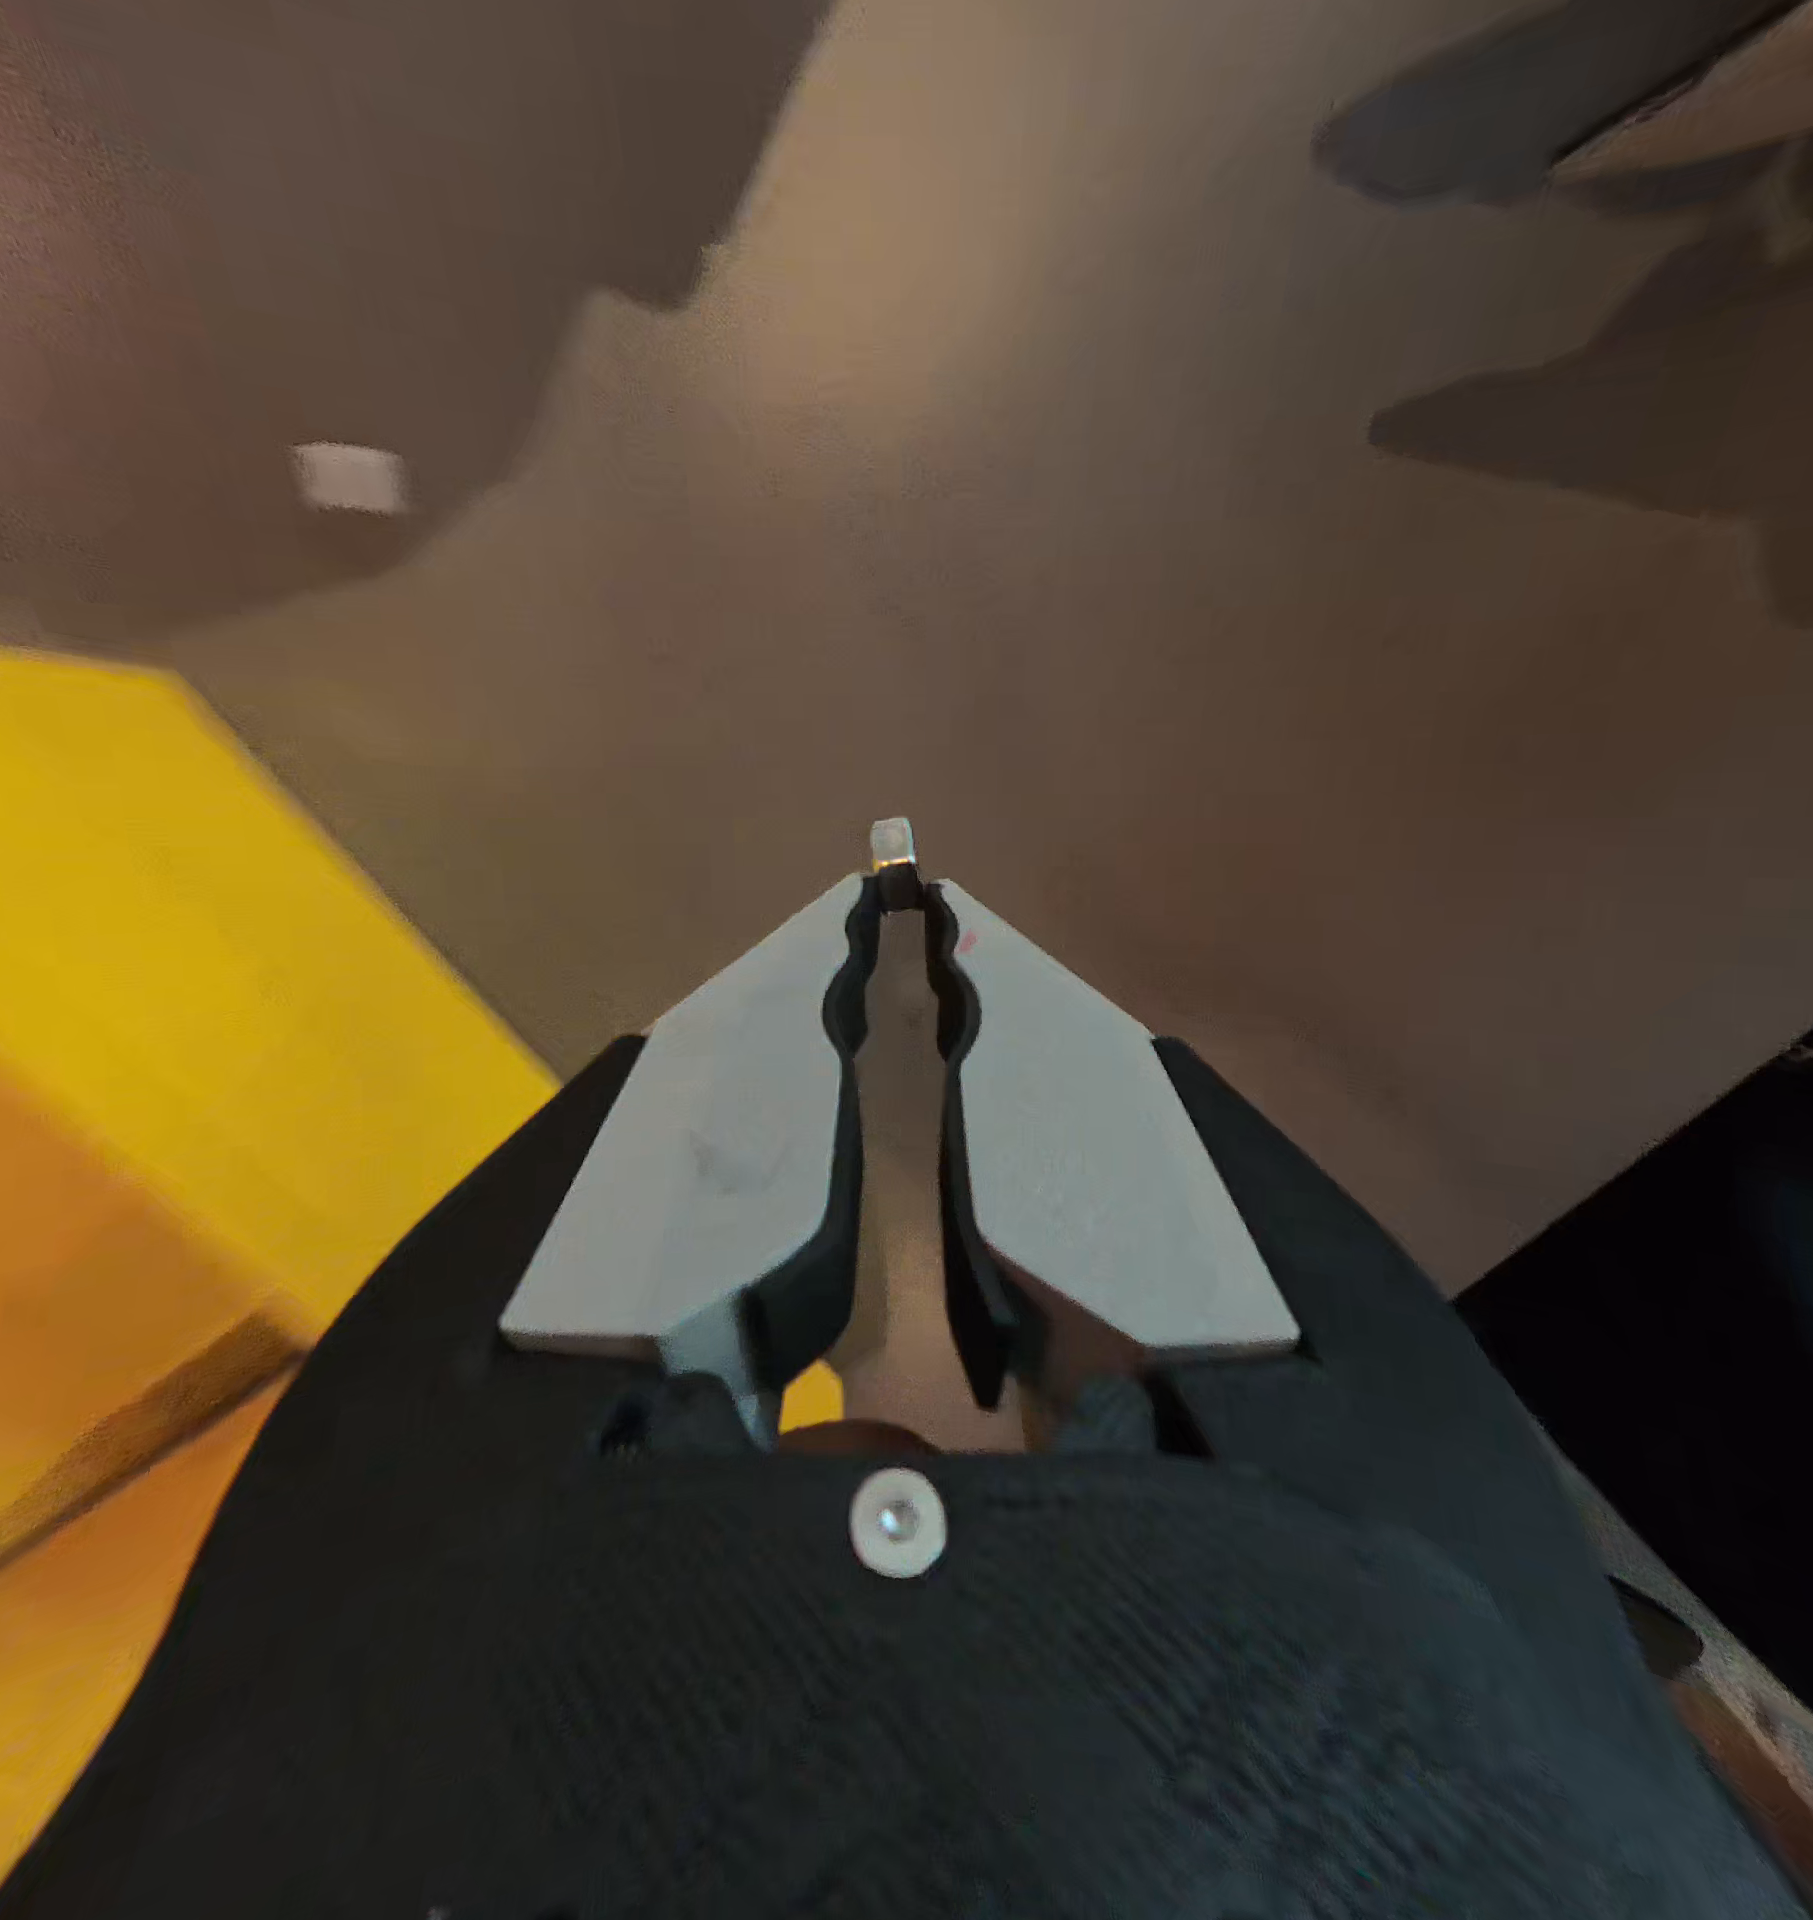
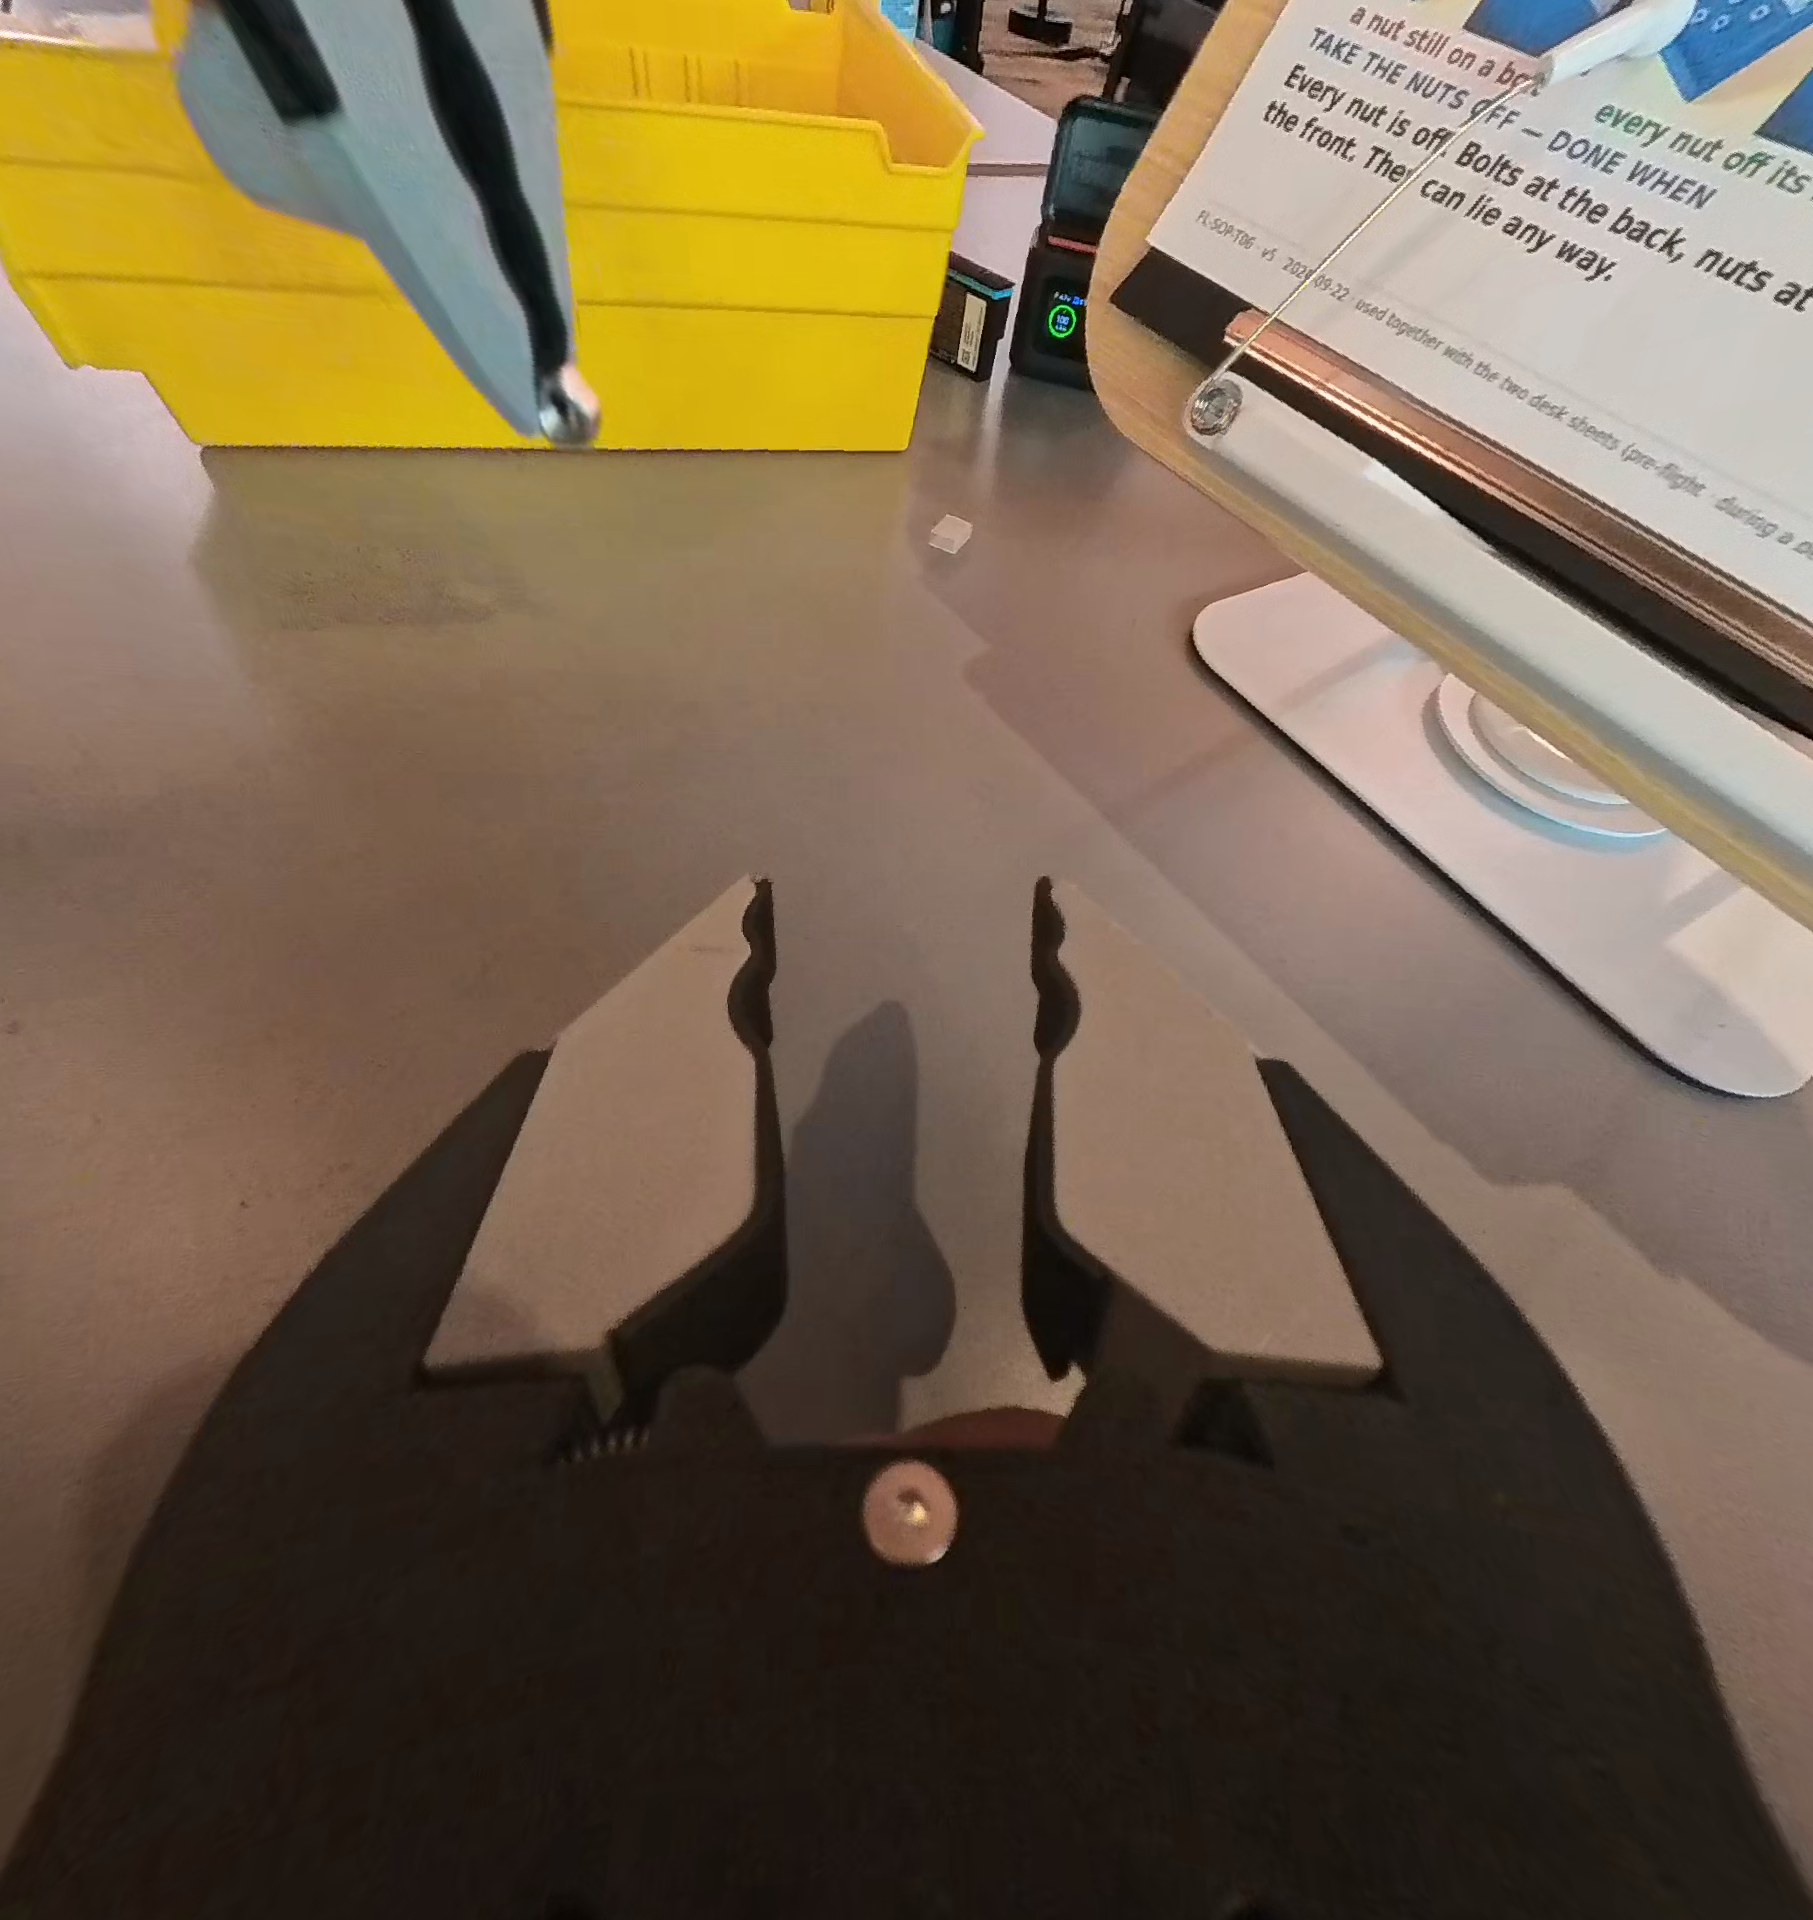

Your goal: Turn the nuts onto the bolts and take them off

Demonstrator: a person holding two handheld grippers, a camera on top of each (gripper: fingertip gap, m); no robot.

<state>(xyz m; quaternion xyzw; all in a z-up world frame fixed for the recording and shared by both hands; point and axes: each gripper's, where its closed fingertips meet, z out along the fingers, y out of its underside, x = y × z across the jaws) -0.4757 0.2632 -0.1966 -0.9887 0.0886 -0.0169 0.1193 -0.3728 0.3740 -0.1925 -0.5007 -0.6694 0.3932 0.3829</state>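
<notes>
Left gripper [image 1: 895, 885] pinches a small metal nut [image 1: 894, 844] at its fingertips, above the grey table [image 2: 466, 779] beside the yellow bin [image 2: 756, 260]. Right gripper [image 2: 900, 883] hovers spread, empty, near a document stand [image 2: 1504, 790].

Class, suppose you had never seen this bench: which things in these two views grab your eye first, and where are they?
First, the yellow bin at the back of the grey table. Before it hangs the left gripper, shut on a small metal piece at its tips. At right, a printed sheet on a white stand; the right gripper is open and empty.
</notes>
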